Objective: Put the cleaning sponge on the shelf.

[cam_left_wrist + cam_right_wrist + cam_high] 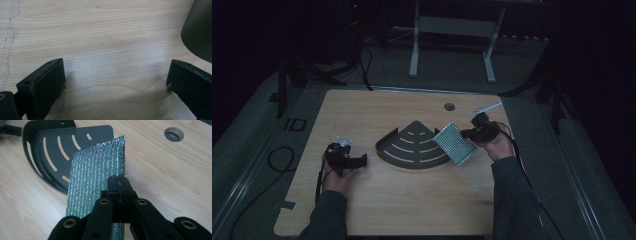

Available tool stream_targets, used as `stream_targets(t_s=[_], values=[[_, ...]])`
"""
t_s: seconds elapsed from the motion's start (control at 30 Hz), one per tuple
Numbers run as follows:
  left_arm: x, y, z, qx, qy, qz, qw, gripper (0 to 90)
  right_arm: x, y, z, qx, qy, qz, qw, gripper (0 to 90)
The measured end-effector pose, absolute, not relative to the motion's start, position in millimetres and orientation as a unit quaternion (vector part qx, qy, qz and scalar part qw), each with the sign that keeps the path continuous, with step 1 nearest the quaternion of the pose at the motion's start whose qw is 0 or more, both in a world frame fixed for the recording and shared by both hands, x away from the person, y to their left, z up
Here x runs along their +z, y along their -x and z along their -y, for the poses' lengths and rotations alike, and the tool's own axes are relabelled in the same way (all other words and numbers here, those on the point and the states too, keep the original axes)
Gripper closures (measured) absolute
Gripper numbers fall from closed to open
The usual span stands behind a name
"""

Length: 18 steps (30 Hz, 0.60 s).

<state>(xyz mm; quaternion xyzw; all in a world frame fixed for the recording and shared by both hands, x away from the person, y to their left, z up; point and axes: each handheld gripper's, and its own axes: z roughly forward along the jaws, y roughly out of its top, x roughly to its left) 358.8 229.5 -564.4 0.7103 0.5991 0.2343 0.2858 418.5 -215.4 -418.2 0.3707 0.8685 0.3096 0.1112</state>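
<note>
Right gripper (117, 185) clamped on edge of shiny ribbed foil pad (96, 177), jaws pressed together on it. Pad held tilted, off the worktop (412, 200), at 3 o'clock of the dark fan-shaped slotted tray (412, 145), overlapping tray's right edge in high view. Left gripper (115, 82) spread wide, nothing between jaws, low over bare wood at 9 o'clock of tray, near but apart. Tray's curved wall visible at 2 o'clock in left gripper view. Round cable hole (449, 106) at 1 o'clock of tray.
</note>
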Motion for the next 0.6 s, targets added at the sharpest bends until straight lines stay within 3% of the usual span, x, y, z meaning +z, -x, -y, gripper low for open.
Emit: stream_targets(t_s=[0.6], values=[[-564,-359,-230,0.235,-0.711,-0.599,0.286,2.3,-420,-428,202,0.312,-0.369,-0.869,0.111,89.9]])
